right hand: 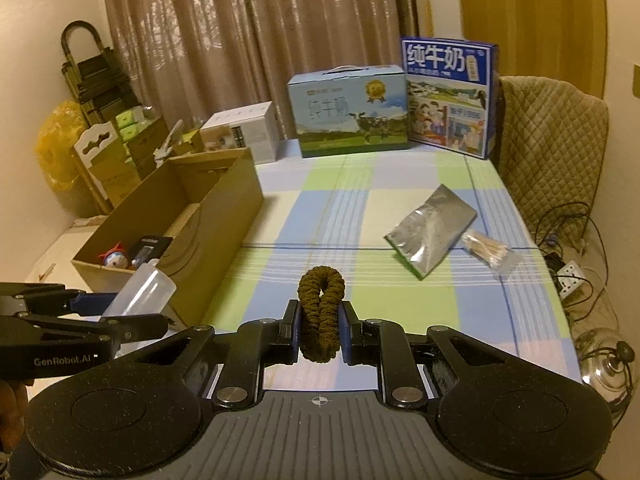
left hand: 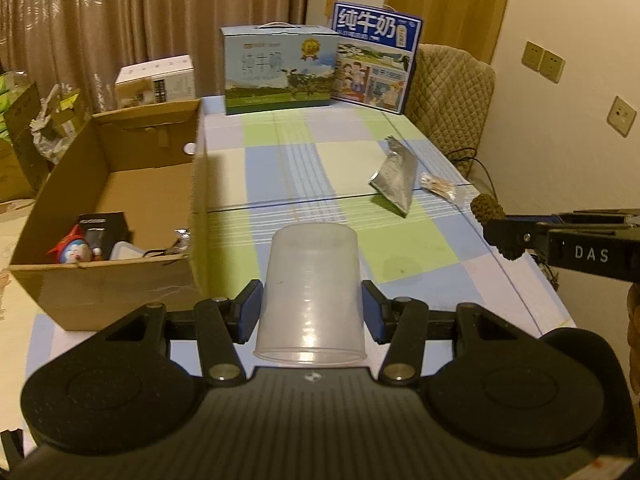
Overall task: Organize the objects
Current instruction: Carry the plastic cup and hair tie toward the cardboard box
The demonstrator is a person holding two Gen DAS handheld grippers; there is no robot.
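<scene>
- Left wrist view: the left gripper is clamping a translucent plastic cup, mouth toward the camera, above the checked tablecloth; the open brown cardboard box is showing a black carton inside.
- Right wrist view: the right gripper is squeezing a folded olive-brown braided hair tie; only here, a floor power strip is showing beside the table, and the silver foil pouch is lying flat.

A translucent plastic cup, upside down with its rim toward the camera, is pinched between the jaws above the checked tabletop. A brown braided hair tie, folded into a loop, stands upright in the other jaws. At ten o'clock sits an open cardboard box; at two o'clock lie a silver foil pouch and a packet of cotton swabs.
</scene>
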